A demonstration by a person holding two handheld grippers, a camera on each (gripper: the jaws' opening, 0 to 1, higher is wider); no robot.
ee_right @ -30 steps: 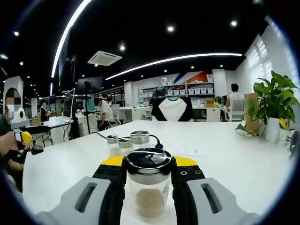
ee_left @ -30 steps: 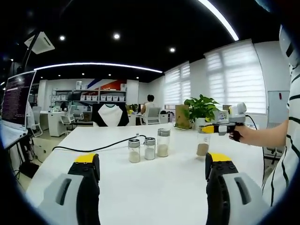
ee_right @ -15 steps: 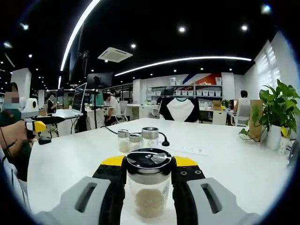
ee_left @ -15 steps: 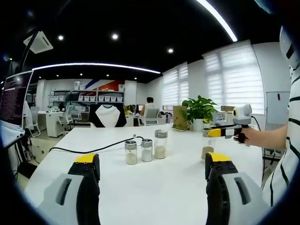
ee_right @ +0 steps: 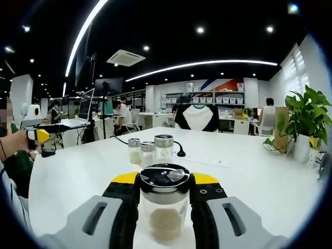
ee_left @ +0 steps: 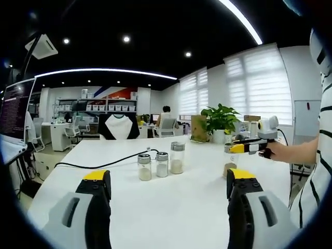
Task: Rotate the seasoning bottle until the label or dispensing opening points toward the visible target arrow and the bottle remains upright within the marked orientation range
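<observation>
Clear glass with pale grains, the seasoning bottle (ee_right: pixel 164 207) is pinched upright by the right tongs (ee_right: pixel 164 194) above the table (ee_right: pixel 93 171), near three jars (ee_right: pixel 150 150), so turning is judged next, while the left tongs (ee_left: pixel 168 207) are spread.

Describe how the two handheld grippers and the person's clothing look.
Each gripper has two light grey moulded fingers with slotted cut-outs, black inner faces and yellow tips, seen on the left gripper and the right gripper. From the left gripper view, the right one also shows a slim yellow-and-black body topped by a white camera box. The person wears a white top with black stripes.
</observation>
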